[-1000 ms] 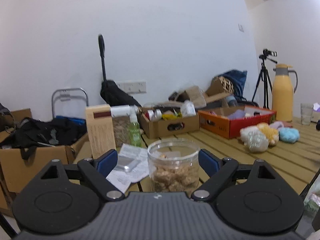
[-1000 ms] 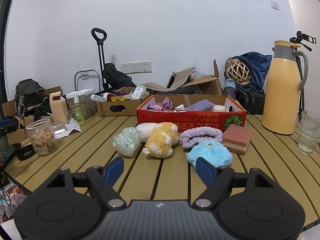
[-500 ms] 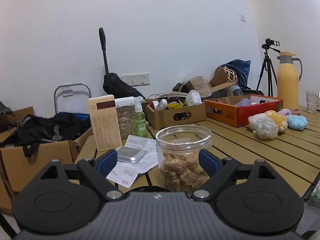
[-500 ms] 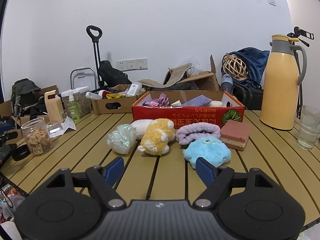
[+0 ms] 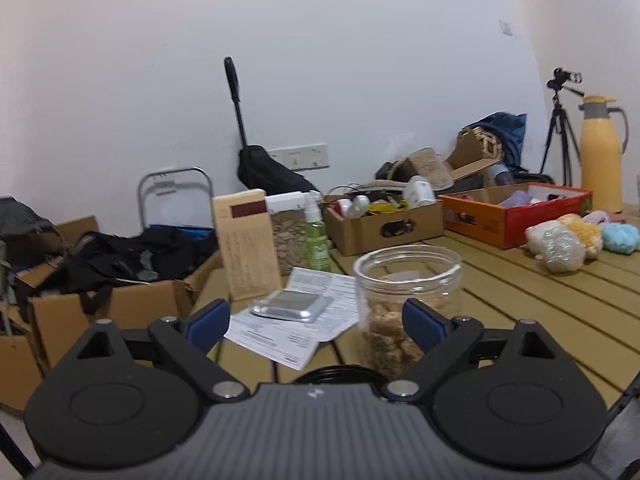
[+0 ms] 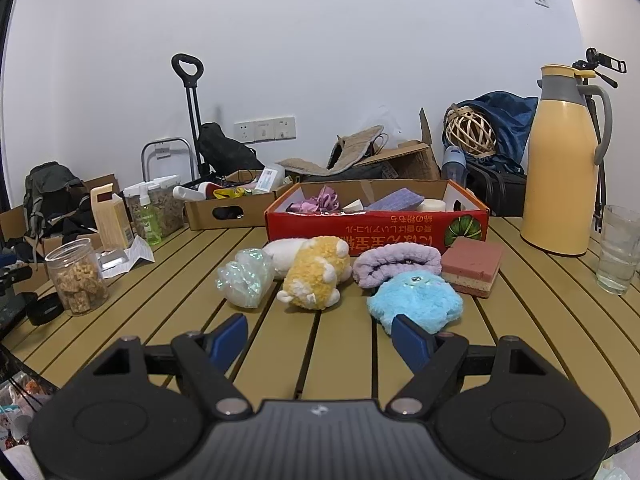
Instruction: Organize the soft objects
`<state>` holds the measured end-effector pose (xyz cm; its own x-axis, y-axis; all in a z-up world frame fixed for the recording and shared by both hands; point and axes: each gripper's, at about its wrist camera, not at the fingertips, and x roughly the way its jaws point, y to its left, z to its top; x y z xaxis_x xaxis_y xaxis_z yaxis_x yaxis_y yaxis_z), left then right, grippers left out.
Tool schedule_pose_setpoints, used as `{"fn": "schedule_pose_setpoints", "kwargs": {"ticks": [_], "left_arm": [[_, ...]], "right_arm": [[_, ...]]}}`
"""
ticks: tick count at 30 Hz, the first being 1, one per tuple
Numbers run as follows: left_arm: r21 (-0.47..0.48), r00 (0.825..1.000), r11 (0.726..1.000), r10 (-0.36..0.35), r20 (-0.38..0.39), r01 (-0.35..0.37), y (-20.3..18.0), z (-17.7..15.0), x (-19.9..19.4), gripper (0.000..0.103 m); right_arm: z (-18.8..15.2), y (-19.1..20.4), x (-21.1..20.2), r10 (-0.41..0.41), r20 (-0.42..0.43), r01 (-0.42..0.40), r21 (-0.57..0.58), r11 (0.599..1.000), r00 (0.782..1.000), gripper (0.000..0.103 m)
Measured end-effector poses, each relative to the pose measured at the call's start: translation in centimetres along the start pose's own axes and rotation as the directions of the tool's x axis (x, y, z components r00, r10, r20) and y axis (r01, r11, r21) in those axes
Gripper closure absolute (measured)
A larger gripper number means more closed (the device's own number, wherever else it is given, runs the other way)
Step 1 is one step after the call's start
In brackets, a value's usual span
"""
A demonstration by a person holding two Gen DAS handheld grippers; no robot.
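We hold our left gripper (image 5: 316,322) wide, its jaws just opening further, gripping nothing, the open snack jar (image 5: 406,308) beyond its right finger. Our right gripper (image 6: 320,338) gapes empty at lower centre; the blue plush (image 6: 416,300) and yellow plush (image 6: 316,274) lie mid-frame before the red box (image 6: 376,228).

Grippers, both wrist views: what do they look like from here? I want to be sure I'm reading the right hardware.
They look alike. The left gripper and right gripper each have a dark grey ribbed body with a small pale logo, two round black discs, black triangular linkage arms with silver pins, and blue finger pads. No hands, sleeves or gripper cabling are visible.
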<state>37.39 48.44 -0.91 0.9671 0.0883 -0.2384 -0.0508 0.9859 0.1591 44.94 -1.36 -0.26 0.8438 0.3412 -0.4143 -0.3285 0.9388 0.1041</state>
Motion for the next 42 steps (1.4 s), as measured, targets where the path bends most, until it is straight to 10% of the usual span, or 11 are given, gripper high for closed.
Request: {"fn": "schedule_pose_setpoints", "kwargs": {"ticks": [10,23,42], "left_arm": [[0.024,0.998,0.998,0.050,0.038,-0.051,-0.8,1.8,-2.2,0.005],[-0.110,0.968,0.962,-0.245,0.047,0.249,-14.5,3.0,-1.9,0.002],[-0.138,0.907,0.930,-0.363,-0.215,0.339,-27.7,6.7,16.3,0.018]], "right_arm": [[-0.1,-0.9,-0.3,0.021,0.008,-0.021,0.030,0.999,1.000,0.025],[0.3,-3.7,1.3,0.047,-0.006,-0.047,0.051,0.998,0.999,0.024],[4.9,-7.7,12.9,0.084,-0.068,-0.087,-0.043,0.995,0.994,0.031]]}}
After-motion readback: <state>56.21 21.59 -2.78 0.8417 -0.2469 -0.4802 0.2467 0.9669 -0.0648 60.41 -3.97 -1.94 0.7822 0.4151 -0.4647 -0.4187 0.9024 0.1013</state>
